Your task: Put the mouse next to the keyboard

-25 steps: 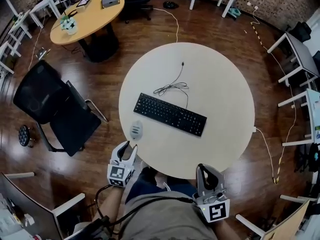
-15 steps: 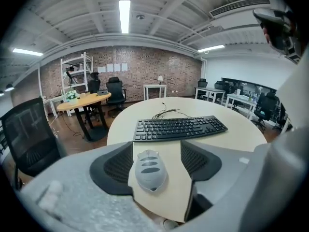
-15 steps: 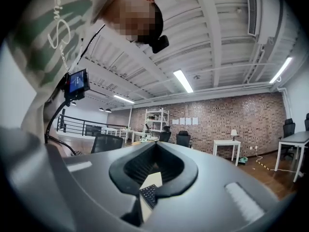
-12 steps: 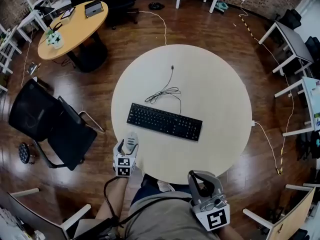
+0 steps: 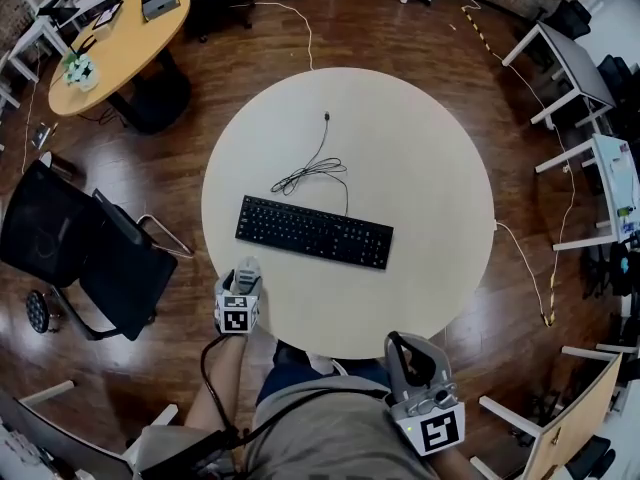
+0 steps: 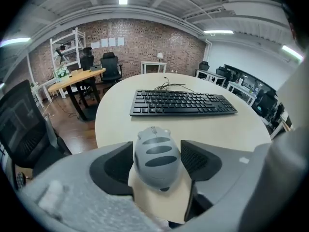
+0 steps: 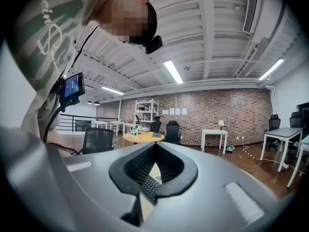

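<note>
A grey mouse (image 5: 248, 265) lies near the front left edge of the round cream table (image 5: 430, 188), short of the black keyboard (image 5: 313, 232). My left gripper (image 5: 243, 274) points down over the mouse. In the left gripper view the mouse (image 6: 155, 158) sits between the wide jaws of the left gripper (image 6: 157, 146), which have just been opening; the right pad stands apart from it. My right gripper (image 5: 400, 341) hovers off the table by the person's body. In its own view the right gripper (image 7: 155, 146) has its tips together with nothing held.
A loose black cable (image 5: 318, 166) lies on the table behind the keyboard. A black office chair (image 5: 70, 243) stands to the table's left. A wooden round table (image 5: 110, 43) is at the far left, white desks (image 5: 560, 53) at the right.
The left gripper has come forward and down from beyond the table's edge until it straddles the mouse, and its jaws are wider. The right gripper has stayed about where it was.
</note>
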The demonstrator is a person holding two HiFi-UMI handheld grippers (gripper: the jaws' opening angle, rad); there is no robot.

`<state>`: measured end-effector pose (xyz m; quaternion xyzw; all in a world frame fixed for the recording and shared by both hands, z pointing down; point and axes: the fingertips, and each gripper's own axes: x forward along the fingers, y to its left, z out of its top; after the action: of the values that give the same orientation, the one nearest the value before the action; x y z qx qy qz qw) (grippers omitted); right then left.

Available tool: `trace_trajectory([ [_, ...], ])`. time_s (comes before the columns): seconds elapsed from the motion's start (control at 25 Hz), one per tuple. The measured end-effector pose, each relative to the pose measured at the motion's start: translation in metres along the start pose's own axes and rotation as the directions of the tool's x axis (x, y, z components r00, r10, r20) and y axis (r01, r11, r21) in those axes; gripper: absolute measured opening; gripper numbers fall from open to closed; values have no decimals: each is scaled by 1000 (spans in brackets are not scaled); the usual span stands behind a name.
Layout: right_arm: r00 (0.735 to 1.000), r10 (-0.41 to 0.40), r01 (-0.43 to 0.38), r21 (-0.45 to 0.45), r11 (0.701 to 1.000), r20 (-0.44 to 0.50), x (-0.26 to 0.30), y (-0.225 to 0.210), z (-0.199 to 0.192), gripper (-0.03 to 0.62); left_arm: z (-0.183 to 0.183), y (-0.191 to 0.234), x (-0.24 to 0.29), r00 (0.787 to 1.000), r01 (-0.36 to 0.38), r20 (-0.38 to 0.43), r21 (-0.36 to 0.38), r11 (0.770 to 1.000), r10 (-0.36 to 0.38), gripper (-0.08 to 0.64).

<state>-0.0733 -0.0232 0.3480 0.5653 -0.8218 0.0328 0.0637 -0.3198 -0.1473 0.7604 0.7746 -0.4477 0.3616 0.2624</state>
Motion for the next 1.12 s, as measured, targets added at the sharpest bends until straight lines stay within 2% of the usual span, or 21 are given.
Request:
trace_trajectory([
  [0.64, 999, -37, 37, 10, 999, 9, -28, -10, -4, 2, -21, -15, -9, 999, -25, -37, -16, 1000, 24, 328],
  [1.12, 998, -46, 43, 69, 997, 40, -54, -34, -8, 2, -54, -65, -28, 994, 4, -107, 46, 999, 1, 330],
])
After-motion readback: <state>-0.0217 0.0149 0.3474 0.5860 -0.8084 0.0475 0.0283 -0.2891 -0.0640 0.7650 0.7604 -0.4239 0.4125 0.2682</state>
